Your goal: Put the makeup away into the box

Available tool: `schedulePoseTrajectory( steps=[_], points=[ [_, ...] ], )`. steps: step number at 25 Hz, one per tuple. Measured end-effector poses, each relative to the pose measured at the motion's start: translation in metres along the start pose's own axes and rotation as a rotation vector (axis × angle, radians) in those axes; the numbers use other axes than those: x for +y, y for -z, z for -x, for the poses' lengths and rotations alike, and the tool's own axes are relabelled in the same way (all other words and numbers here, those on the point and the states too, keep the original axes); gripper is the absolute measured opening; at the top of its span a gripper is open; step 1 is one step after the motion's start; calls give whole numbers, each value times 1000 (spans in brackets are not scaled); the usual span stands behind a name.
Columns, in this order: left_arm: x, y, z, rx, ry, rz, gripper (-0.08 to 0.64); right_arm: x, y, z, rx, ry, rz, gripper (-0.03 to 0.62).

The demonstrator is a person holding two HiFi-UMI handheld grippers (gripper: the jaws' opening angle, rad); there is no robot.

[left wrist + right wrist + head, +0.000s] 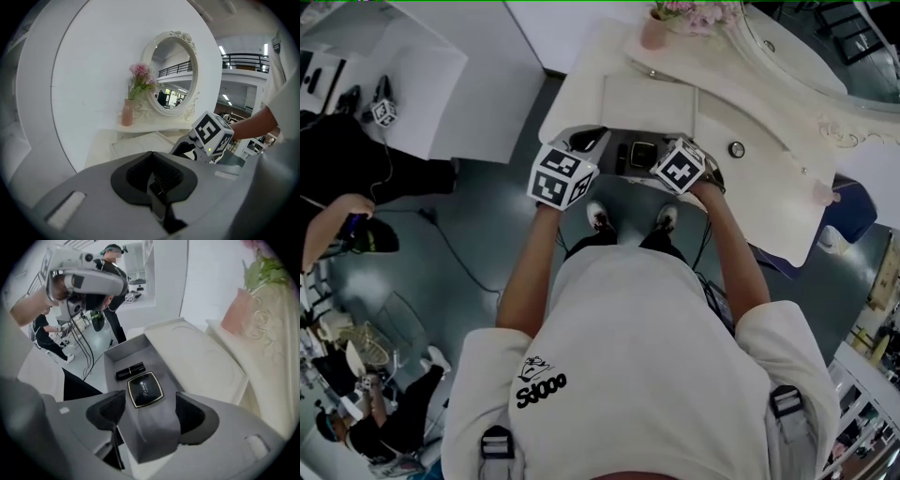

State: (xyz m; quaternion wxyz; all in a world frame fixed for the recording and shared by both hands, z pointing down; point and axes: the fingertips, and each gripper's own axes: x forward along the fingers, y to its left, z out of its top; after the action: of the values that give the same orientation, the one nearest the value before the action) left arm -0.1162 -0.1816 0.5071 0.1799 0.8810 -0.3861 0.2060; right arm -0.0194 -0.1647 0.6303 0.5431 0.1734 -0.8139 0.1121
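Observation:
An open grey box (152, 432) rests on the white vanity table. Inside it lie a black compact with a gold rim (145, 389) and, behind that, a black lipstick tube (130, 371). My right gripper (150, 416) points steeply down over the box's near end, jaws wide apart with that end between them; the pads do not visibly press on it. In the head view the box (635, 156) shows between the two marker cubes. My left gripper (153, 183) hovers to the left of the box, jaws together and holding nothing. The right gripper's cube (212, 136) shows in the left gripper view.
A white recessed panel (201, 357) lies just beyond the box. A pink vase with flowers (127, 112) and an oval mirror (171, 75) stand at the back of the vanity (750, 197). Other people (342, 211) and a white desk (422, 84) are to the left.

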Motion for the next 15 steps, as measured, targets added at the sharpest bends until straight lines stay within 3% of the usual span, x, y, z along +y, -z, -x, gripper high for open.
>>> schedulePoseTrajectory(
  steps=[5, 11, 15],
  points=[
    [-35, -17, -34, 9, 71, -50, 18, -36, 38, 47, -102, 102, -181, 264],
    [-82, -28, -77, 40, 152, -108, 18, -89, 120, 79, -110, 224, -383, 262],
    [-105, -36, -98, 54, 168, -129, 18, -122, 167, 85, -137, 288, -499, 270]
  ],
)
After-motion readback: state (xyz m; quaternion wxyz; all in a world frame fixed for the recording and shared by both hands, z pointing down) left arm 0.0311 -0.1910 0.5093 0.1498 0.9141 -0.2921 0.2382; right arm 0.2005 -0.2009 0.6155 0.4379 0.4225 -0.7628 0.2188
